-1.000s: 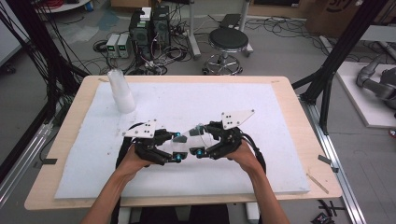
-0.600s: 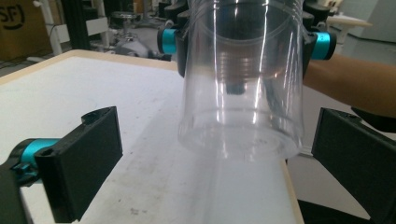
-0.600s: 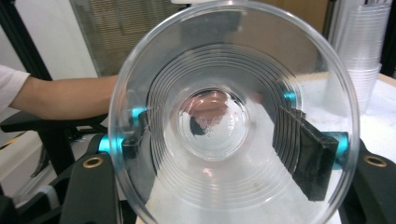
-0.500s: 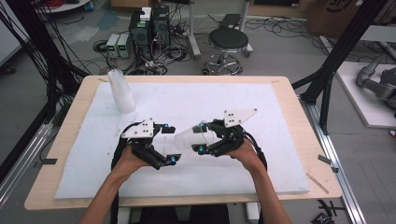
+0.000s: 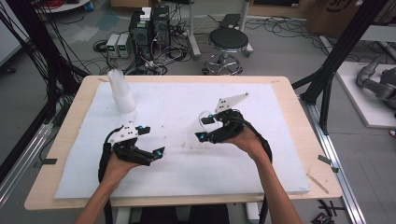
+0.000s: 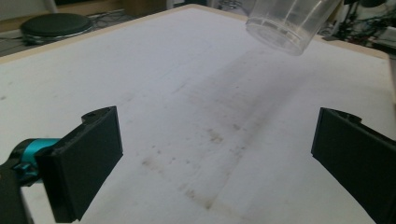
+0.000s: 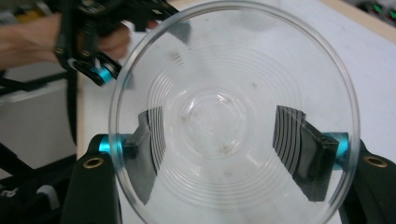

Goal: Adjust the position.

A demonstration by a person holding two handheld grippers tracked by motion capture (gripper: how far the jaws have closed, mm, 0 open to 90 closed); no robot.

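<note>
A clear plastic cup (image 5: 198, 126) hangs sideways above the white mat, with my right gripper (image 5: 204, 127) shut on its sides. In the right gripper view I look into the cup's mouth (image 7: 233, 116), and the two black jaws press its wall from left and right. My left gripper (image 5: 154, 140) is open, low over the mat and to the left of the cup, with nothing between its jaws. From the left gripper view the cup's base (image 6: 289, 23) floats at the top right, well beyond the open gripper (image 6: 212, 158).
A stack of clear cups (image 5: 120, 95) stands upside down at the mat's back left corner. The white mat (image 5: 177, 100) has faint brown stains in the middle. Its wooden table edge (image 5: 299, 107) runs on the right. A stool (image 5: 228, 41) stands behind the table.
The two grippers were close together around the cup. The left gripper has drawn back to the left and stands open, while the right gripper has carried the cup right and slightly up.
</note>
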